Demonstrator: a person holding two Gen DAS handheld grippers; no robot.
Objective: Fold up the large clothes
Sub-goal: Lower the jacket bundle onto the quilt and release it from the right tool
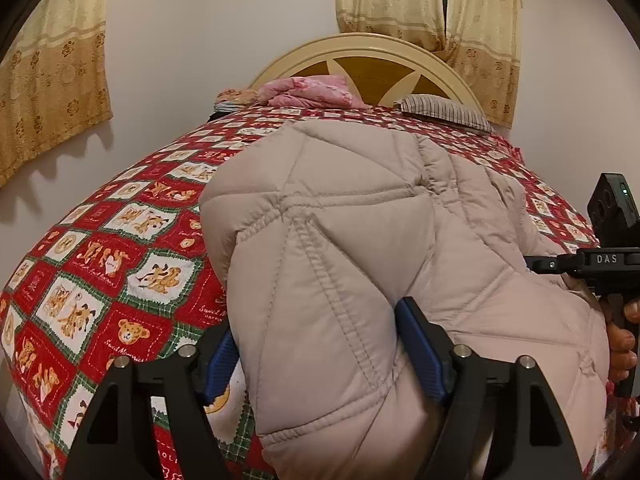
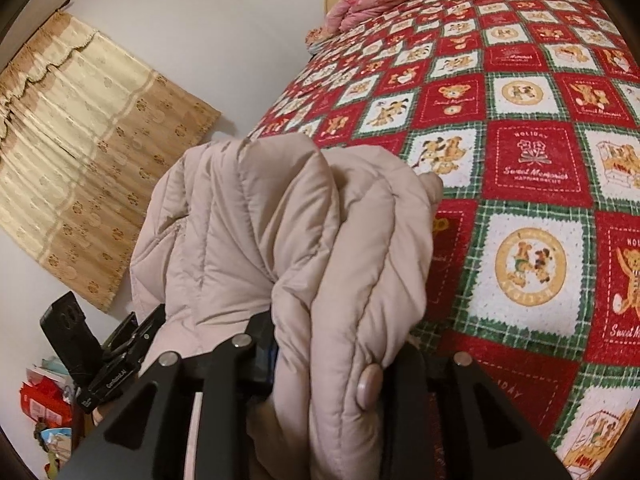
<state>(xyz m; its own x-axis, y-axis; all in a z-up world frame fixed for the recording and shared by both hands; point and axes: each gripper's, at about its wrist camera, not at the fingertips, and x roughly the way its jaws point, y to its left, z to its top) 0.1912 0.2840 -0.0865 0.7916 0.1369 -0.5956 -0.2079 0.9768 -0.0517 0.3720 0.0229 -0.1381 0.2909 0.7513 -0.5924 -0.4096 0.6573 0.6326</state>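
Note:
A beige quilted jacket [image 1: 360, 220] lies in a thick bundle on the red bear-print bedspread [image 1: 120, 260]. My left gripper [image 1: 316, 320] straddles its near end. The blue pads [image 1: 420, 352] stand wide apart on either side of the fabric, and the left one shows a gap beside it. In the right wrist view a bunched fold of the jacket [image 2: 280, 220], with a round snap button [image 2: 369, 386], fills the space between the fingers of my right gripper [image 2: 340, 336], which is shut on it. The right gripper [image 1: 600, 260] also shows at the left view's right edge, and the left gripper [image 2: 108, 364] at the right view's lower left.
A cream headboard [image 1: 372, 46] stands at the far end, with a folded pink blanket [image 1: 312, 90] and a striped pillow [image 1: 444, 114] in front of it. Gold curtains [image 1: 52, 80] hang on the wall. Bedspread [image 2: 540, 160] stretches to the right. Clutter [image 2: 44, 400] lies beside the bed.

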